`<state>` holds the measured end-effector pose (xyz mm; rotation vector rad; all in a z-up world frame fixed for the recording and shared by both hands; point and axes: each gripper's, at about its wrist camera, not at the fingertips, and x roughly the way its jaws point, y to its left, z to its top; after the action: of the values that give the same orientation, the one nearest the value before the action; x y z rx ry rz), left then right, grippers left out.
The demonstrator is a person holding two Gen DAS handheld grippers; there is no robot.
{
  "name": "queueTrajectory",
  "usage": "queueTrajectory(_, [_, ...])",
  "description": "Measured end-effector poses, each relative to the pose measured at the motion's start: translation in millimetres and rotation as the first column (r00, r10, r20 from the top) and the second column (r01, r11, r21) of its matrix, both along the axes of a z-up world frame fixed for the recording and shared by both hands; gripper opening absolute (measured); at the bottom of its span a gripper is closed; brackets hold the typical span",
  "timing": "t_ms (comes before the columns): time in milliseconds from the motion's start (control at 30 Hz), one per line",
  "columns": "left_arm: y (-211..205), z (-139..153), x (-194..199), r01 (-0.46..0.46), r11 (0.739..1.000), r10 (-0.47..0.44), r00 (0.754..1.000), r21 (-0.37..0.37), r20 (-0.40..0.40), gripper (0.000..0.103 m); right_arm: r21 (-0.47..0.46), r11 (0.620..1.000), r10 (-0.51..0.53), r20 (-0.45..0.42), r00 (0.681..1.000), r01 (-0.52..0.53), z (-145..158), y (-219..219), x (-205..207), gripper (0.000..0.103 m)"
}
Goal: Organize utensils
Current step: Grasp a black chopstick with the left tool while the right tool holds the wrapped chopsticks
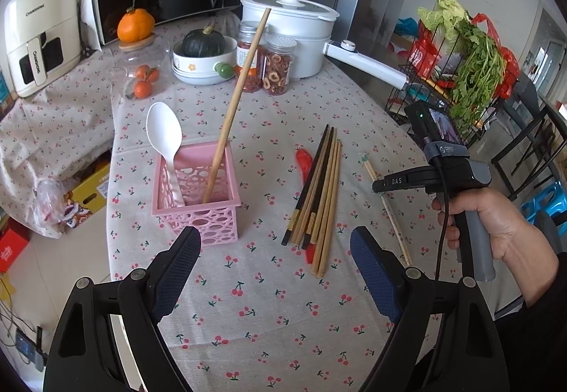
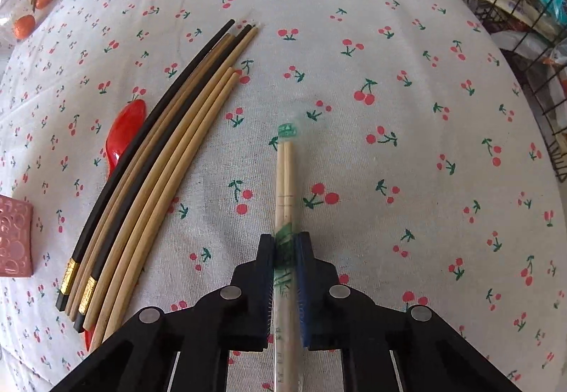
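A pink perforated basket (image 1: 196, 195) stands on the cherry-print tablecloth (image 1: 269, 307) and holds a white spoon (image 1: 164, 140) and one long wooden chopstick (image 1: 235, 101). A bundle of black and wooden chopsticks (image 1: 317, 195) lies to its right, over a red spoon (image 1: 304, 160); the bundle (image 2: 149, 165) and the red spoon (image 2: 124, 133) also show in the right wrist view. My left gripper (image 1: 274, 268) is open and empty, near the basket's front. My right gripper (image 2: 286, 250) is shut on a wrapped pair of wooden chopsticks (image 2: 284, 179), which lies right of the bundle.
A white pot (image 1: 294, 34), two jars (image 1: 267, 62), a bowl with a squash (image 1: 203, 55) and a glass jar of oranges (image 1: 141, 73) stand at the table's far side. A wire rack with greens (image 1: 464, 73) is to the right. The table edge drops off at left.
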<state>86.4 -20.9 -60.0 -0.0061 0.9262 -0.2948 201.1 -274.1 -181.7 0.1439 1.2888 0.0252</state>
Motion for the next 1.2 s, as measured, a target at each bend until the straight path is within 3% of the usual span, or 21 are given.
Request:
queueTrajectory(200, [-36.3,-0.8,-3.4,0.075,0.997,-0.075,0.997,0.021,-0.014,0.073,0.065,0.998,-0.029,0.059,0.998,0.025,22.1,-35.1,-9.5,0.009])
queueTrajectory(367, [-91.8,-14.7,15.4,0.151,0.984,-0.146,0.988,0.094,-0.050,0.051,0.128,0.990,-0.066,0.100,0.993,0.054,42.2,-56.3,-22.3,0.009])
queueTrajectory(533, [-128.0,-45.2,79.9,0.112,0.988,-0.097,0.985,0.102,-0.141,0.033,0.166,0.984,-0.081,0.111,0.991,0.061,48.1,-71.6,-24.8,0.009])
queueTrajectory(667, [-143.9,-76.0,139.1,0.059,0.986,-0.026,0.979,0.157,-0.200,0.019,0.189,0.980,-0.078,0.118,0.990,0.054,49.0,-77.0,-25.3,0.009])
queueTrajectory(933, [-157.5,-113.7,201.5,0.039,0.976,0.020,0.963,0.213,-0.269,0.010,0.215,0.975,-0.070,0.094,0.993,0.048,37.8,-85.5,-15.1,0.009])
queueTrajectory(1200, [-164.2,-127.8,217.7,0.075,0.957,0.012,0.955,0.280,-0.297,0.008,0.243,0.967,-0.095,0.073,0.993,0.074,30.4,-95.7,-12.2,0.009])
